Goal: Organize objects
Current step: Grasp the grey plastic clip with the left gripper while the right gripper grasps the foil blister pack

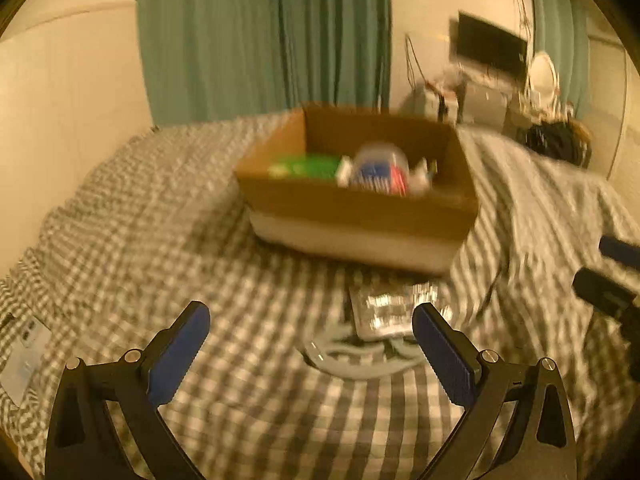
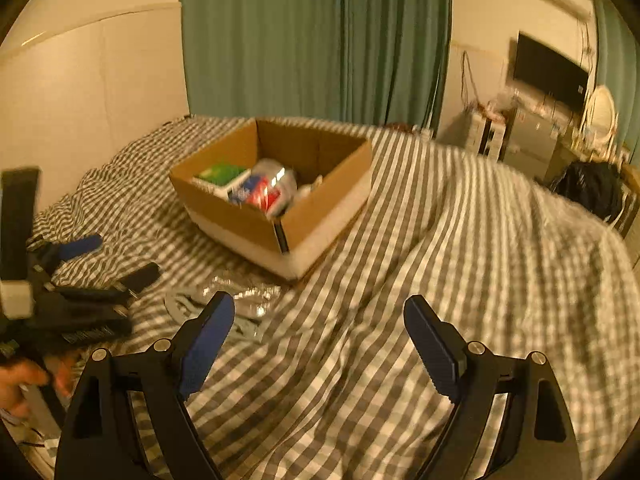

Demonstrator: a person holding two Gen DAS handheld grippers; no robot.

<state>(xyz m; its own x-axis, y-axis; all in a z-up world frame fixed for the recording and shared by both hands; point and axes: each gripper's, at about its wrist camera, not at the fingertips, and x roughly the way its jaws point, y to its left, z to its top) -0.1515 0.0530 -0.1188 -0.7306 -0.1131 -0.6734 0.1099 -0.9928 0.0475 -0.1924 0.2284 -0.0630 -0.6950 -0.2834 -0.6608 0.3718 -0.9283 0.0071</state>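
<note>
An open cardboard box [image 1: 352, 204] [image 2: 232, 216] sits on the checked bed cover. Inside it lie a green packet [image 1: 308, 166] [image 2: 222, 174] and a blue, red and white packet [image 1: 380, 176] [image 2: 260, 192]. In front of the box a silvery foil packet [image 1: 384, 312] [image 2: 244, 296] rests partly over a round grey disc [image 1: 360, 360] [image 2: 180, 304]. My left gripper [image 1: 310, 316] [image 2: 116, 258] is open, just short of the foil packet, holding nothing. My right gripper [image 2: 320, 306] is open over bare bed cover, right of the foil packet, and shows at the edge [image 1: 608, 280] of the left wrist view.
A pale flat item [image 1: 28, 344] lies on the bed at far left. A hand [image 2: 16, 388] holds the left gripper's handle. Green curtains [image 2: 320, 40] hang behind the bed. A dark bag [image 2: 592, 188] and a wall screen [image 2: 548, 72] are at the right.
</note>
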